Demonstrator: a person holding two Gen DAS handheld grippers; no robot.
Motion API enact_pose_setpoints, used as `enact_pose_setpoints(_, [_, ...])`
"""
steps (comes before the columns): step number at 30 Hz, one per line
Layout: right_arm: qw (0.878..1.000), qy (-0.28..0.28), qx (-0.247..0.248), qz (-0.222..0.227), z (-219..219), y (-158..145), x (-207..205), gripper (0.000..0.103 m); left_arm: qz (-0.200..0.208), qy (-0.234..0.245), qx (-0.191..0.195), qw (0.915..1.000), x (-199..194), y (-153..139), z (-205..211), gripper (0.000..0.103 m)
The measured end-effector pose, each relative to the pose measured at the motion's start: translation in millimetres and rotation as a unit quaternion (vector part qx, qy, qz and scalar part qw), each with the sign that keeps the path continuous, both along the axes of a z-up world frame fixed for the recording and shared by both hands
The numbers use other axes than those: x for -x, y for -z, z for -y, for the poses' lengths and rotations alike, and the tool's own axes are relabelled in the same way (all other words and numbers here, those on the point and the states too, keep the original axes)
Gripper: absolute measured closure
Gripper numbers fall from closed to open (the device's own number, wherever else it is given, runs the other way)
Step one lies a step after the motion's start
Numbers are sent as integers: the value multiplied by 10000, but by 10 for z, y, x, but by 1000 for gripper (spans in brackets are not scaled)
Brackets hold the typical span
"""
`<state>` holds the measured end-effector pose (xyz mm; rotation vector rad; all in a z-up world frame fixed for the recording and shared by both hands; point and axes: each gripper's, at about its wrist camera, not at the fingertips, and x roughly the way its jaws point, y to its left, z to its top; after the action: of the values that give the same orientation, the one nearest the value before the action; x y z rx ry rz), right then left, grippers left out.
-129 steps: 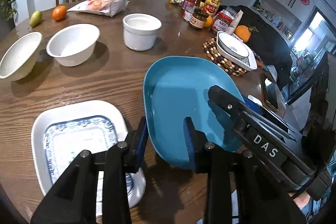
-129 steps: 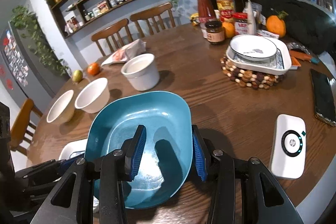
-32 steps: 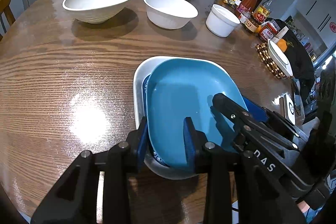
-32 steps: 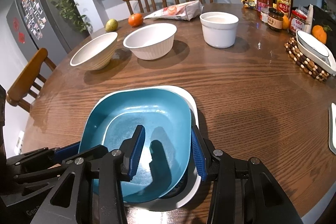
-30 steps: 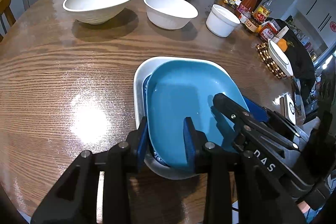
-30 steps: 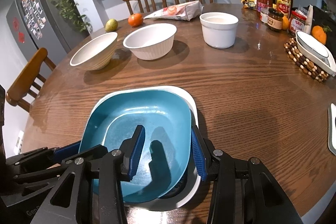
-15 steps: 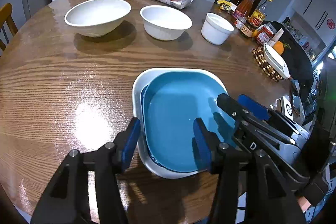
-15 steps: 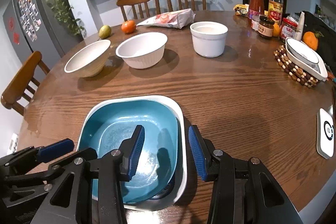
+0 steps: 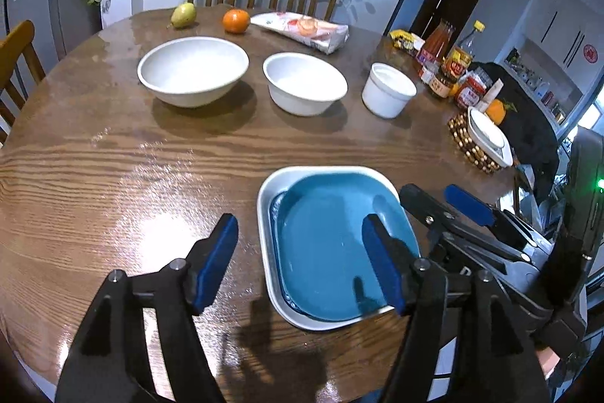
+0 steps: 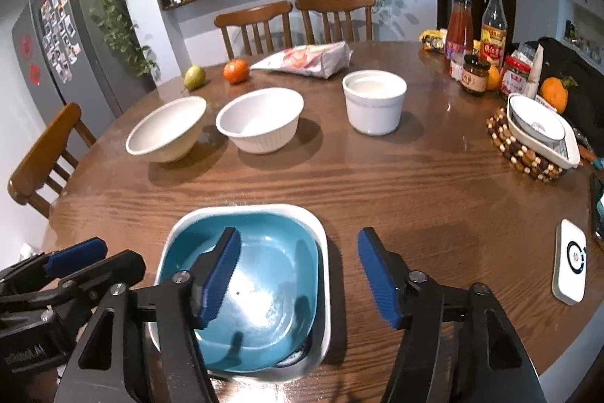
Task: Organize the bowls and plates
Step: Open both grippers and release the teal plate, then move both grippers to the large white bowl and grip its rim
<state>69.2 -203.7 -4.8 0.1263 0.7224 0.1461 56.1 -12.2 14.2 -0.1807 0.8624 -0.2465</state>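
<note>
Left wrist: left gripper jaws apart, blue plate nested in white plate on desk. Right wrist: right gripper jaws apart (holding nothing). Next, bowls: lift clear before reaching, grip rim squarely.

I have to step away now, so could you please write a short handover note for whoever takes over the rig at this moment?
Left gripper: open, empty, above the plate stack.
Right gripper: open, empty, over the stack's right edge.
Done: blue plate sits nested in the white square plate near the table's front edge.
Left: wide white bowl, ribbed white bowl and white ramekin stand apart in a row behind. They probably need stacking next. A further dish sits on the beaded trivet, far right.
</note>
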Motion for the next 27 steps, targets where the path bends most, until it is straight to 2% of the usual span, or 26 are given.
enact_pose_setpoints(1, [10000,0,12,41,-1,-26,0,27,36,-22,5,10000,0,-32,-18,31])
enact_pose_setpoints(3, [9999,3,59,103,-8,-68,-5,24,121,-45,17,9999,-7,-94,-53,26])
enact_pose_setpoints(9, [9995,-62,81,304,-40,-254,-32,21,354,-184,162,9991,-30,-310,-199,23])
enact_pose_setpoints(14, [9978,-142,165,618,-102,-513,-69,19,595,-375,299,9971,-91,-522,-356,23])
enact_pose_setpoints(18, [9953,-408,73,874,-176,-762,-136,18,795,-513,368,9948,-141,-704,-466,23])
enact_pose_setpoints(22, [9900,-1029,-257,932,-307,-1034,-328,15,1057,-592,462,9916,-218,-915,-579,22])
enact_pose_setpoints(27, [9789,-1660,-1043,569,-501,-1249,-843,13,1260,-746,494,9880,-456,-1058,-731,21])
